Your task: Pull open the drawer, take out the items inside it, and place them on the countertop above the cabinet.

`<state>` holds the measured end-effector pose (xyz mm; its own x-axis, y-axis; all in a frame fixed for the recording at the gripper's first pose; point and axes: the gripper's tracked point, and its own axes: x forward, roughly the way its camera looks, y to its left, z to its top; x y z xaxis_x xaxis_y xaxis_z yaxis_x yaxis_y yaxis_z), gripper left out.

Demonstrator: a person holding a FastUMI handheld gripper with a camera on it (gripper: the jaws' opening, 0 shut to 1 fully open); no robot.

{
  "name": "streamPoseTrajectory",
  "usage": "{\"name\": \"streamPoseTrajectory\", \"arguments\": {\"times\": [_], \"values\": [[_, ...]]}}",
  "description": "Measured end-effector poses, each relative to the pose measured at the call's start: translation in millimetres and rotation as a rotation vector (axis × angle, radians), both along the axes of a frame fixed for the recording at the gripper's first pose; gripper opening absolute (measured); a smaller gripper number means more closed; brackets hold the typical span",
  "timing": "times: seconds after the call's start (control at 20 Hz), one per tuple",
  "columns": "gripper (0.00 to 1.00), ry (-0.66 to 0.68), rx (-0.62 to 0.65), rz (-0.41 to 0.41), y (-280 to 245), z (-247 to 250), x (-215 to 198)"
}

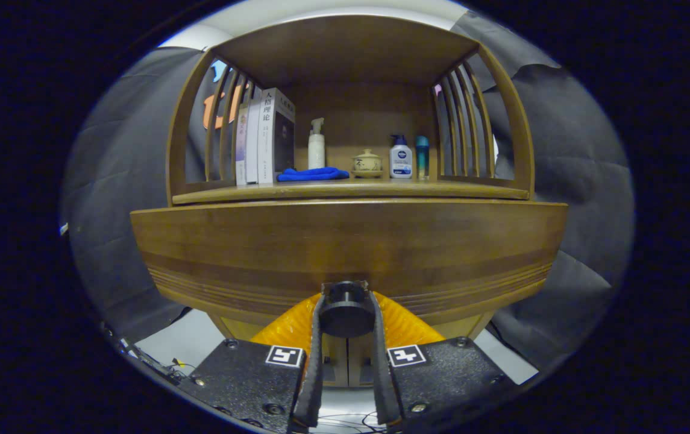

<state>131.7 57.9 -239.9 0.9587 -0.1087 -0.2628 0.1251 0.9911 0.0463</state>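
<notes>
Drawer (345, 241) knob (346, 307) clamped between both fingers of the gripper (346, 301)

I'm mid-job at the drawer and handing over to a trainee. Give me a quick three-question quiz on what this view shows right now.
1. True or false: the gripper is closed on the drawer knob.
2. What lies on the countertop between the books and the lidded cup: A) a sponge, B) a blue cloth, C) a spoon?
3. Which item stands upright just behind that cloth?

Key: 1 true; 2 B; 3 the white pump bottle.
</notes>
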Motion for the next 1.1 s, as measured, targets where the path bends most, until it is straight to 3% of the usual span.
{"name": "streamPoseTrajectory", "arguments": {"times": [1.1], "values": [[0.38,0.003,-0.025,0.038,18.8,-14.5,-104.2]]}}
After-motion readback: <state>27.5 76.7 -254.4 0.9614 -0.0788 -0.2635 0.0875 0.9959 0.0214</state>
